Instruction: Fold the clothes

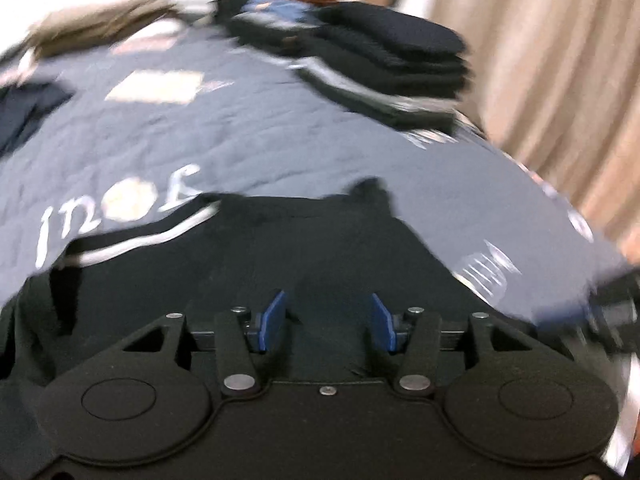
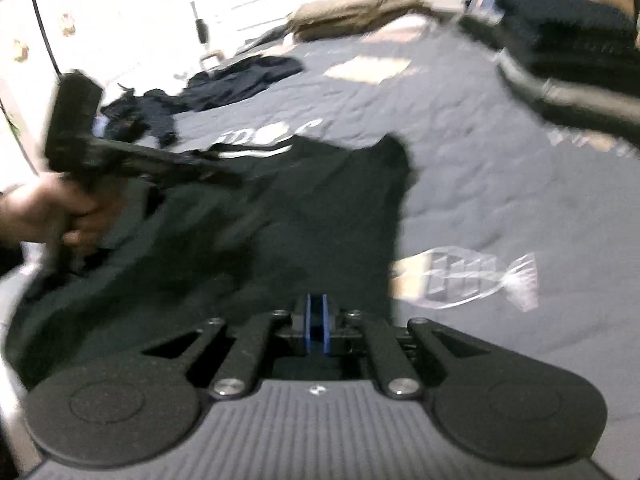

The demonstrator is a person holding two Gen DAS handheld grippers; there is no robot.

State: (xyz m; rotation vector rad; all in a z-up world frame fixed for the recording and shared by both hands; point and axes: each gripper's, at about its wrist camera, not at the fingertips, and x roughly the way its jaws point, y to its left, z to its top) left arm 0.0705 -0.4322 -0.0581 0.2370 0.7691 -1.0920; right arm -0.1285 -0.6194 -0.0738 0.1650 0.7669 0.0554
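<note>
A black garment (image 1: 280, 248) with a white stripe (image 1: 152, 240) lies spread on the blue-grey bedspread (image 1: 280, 140). My left gripper (image 1: 330, 314) hovers over its near part, open, and its blue pads (image 1: 276, 320) hold nothing. In the right wrist view the same garment (image 2: 240, 240) fills the lower left. My right gripper (image 2: 316, 320) is over its right edge with the pads almost together, shut; I see no cloth between them. A hand (image 2: 60, 208) holds the left gripper (image 2: 216, 172) above the garment's far left side. Both views are blurred.
A stack of folded dark clothes (image 1: 380, 56) sits at the bed's far right. A beige garment (image 1: 100, 20) and loose navy clothes (image 2: 224, 84) lie at the far left. A white fish print (image 2: 460, 276) marks the bedspread. A beige curtain (image 1: 560, 80) hangs on the right.
</note>
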